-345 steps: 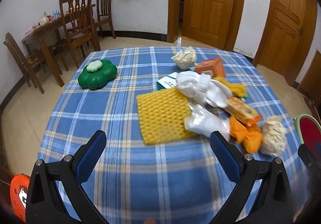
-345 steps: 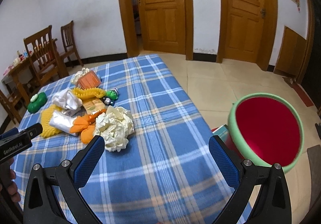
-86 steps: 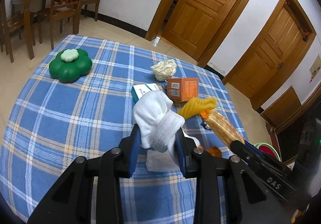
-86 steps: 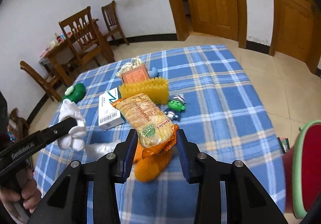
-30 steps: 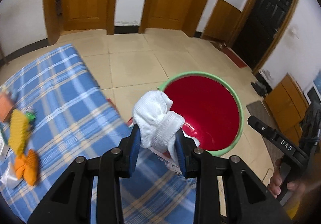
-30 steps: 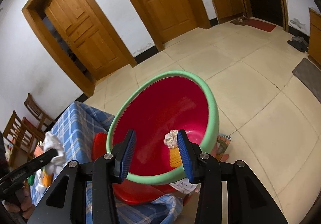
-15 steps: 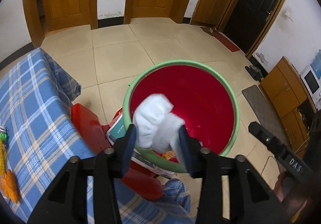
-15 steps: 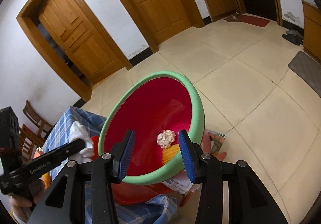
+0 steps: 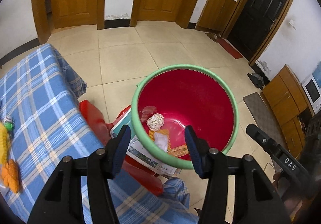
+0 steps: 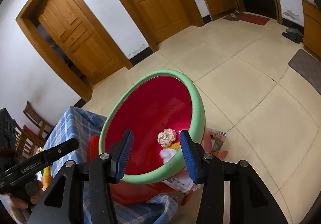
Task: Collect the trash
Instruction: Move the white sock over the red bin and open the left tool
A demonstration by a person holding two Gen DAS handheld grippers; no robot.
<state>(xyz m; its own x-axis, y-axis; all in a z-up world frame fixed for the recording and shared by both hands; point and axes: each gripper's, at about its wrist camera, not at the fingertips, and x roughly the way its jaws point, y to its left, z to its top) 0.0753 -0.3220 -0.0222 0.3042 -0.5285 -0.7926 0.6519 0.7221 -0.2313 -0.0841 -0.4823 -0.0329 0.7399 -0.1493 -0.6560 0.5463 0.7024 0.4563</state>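
Sock (image 9: 161,139) lies in basin (image 9: 200,69) below left tool (image 9: 157,136) (empty, jaws opening)

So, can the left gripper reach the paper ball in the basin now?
Probably yes. The left gripper hangs above the basin, jaws opening and empty, and the paper ball lies uncovered inside, beside the white cloth.

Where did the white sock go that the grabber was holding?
The left gripper let it go: its jaws are opening with nothing between them, and the white sock has dropped into the red basin. The crumpled paper ball stays there. The right gripper remains empty.
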